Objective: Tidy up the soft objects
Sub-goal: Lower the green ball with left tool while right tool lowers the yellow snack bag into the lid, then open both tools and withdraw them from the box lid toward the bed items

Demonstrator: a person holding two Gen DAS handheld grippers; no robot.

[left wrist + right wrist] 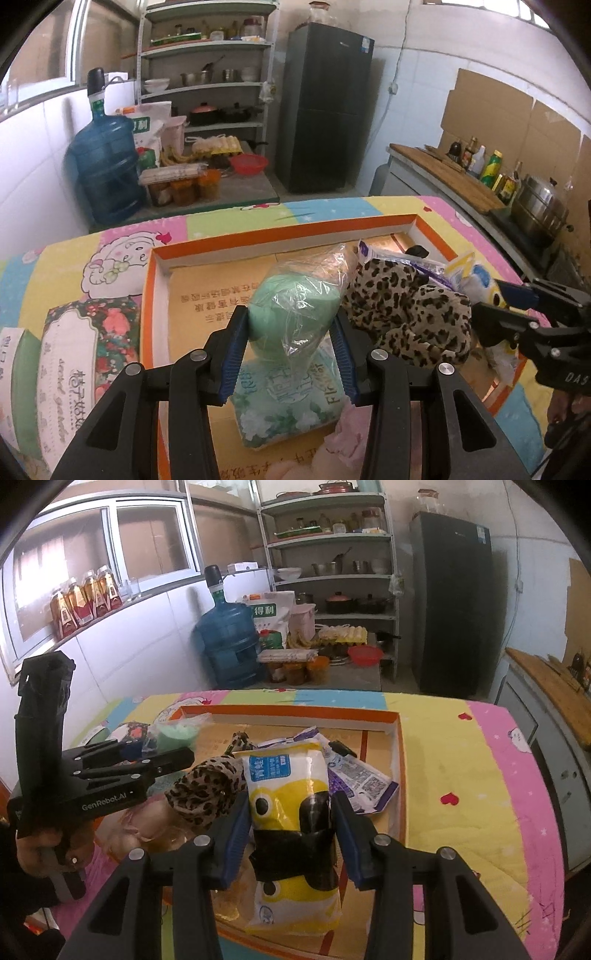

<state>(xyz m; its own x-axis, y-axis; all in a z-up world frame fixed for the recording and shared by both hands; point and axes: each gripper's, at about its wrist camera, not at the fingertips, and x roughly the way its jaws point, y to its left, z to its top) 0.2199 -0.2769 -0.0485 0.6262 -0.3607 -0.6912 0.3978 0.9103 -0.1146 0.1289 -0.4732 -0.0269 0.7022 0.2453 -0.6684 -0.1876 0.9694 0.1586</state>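
Both claws grip: left claw (290,347) on a half-hidden green bundle (295,314), right claw (291,834) on a yellow packet (291,805).

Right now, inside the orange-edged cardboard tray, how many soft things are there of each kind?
Green bundle in clear plastic, between the left tool's fingers: 1
Floral tissue pack: 1
Leopard-print cloth: 1
Yellow frog packet, between the right tool's fingers: 1
Purple and white packet: 1
Pink cloth: 1
Total: 6 that I can make out in the tray.
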